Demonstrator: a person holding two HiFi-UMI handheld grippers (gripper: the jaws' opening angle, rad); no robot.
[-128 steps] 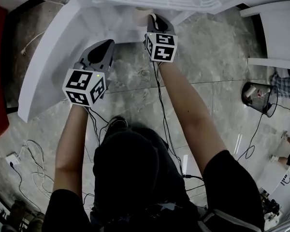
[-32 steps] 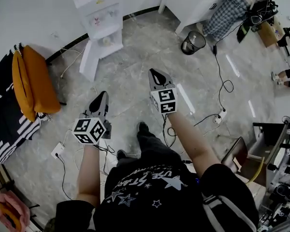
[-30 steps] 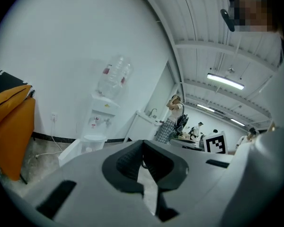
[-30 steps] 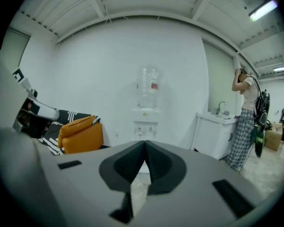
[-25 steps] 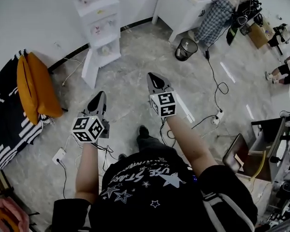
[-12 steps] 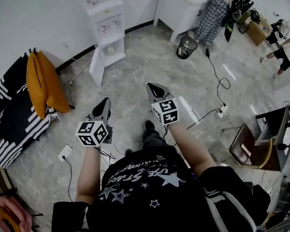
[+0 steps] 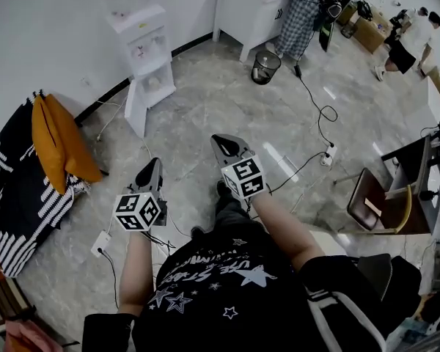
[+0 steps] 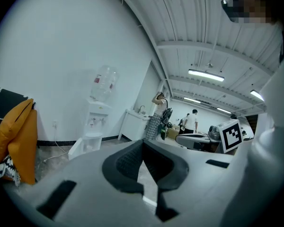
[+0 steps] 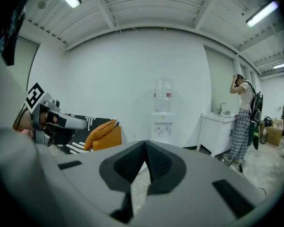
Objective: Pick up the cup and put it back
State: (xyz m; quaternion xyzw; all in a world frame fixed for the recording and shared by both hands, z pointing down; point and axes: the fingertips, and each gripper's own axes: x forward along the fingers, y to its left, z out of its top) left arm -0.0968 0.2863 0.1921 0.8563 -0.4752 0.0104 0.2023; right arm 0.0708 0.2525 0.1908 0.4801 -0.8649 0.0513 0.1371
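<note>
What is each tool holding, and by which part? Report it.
Nothing is held. The left tool and the right tool both have their jaws together with nothing between them.

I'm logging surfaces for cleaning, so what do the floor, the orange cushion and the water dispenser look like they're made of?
Floor: polished stone or stone-look tile, grey and veined, with joint lines and bright light reflections.
Orange cushion: probably fabric or faux leather; matte, it sags and folds softly.
Water dispenser: likely moulded plastic, smooth, uniformly white.
</note>
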